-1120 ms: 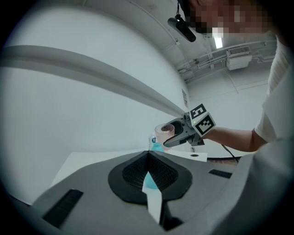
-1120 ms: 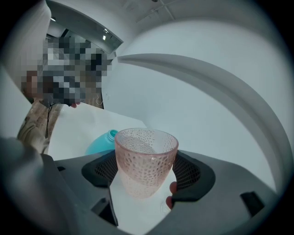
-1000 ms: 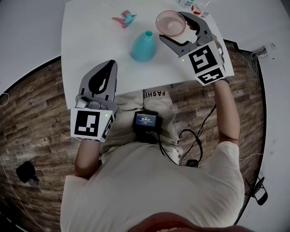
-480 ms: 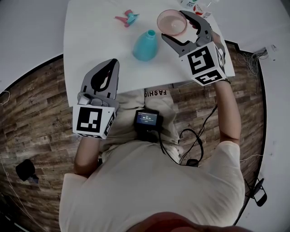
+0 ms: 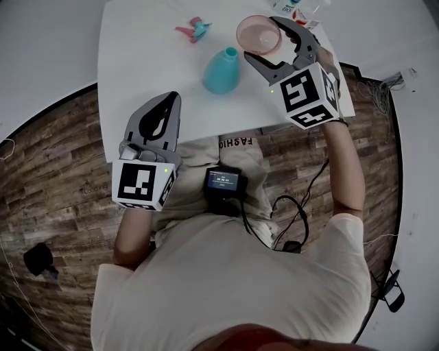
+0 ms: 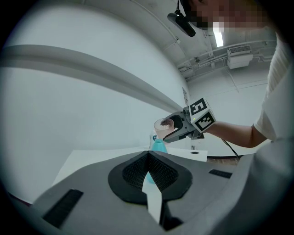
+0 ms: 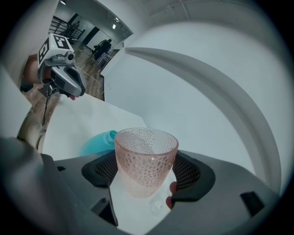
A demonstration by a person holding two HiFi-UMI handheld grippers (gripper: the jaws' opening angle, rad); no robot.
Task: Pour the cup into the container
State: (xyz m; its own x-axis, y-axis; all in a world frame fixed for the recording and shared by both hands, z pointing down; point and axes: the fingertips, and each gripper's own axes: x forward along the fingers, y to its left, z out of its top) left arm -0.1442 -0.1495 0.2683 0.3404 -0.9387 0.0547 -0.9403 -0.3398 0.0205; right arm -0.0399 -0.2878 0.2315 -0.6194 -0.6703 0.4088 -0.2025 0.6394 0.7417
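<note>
A pink dimpled glass cup is held upright above the white table, with my right gripper shut on its sides. In the right gripper view the cup fills the space between the jaws, and I see nothing inside it. The teal flask-shaped container stands on the table just left of the cup and shows behind it. My left gripper hangs shut and empty over the table's near edge. From the left gripper I see the cup above the container.
A small pink and teal toy lies at the far side of the table. Bottles stand at the far right corner. Wood flooring surrounds the table. The person's body is close against its near edge.
Almost nothing differs. The right gripper's cube has shifted slightly left with the cup still in its jaws; the left gripper stays near the table's front edge.
</note>
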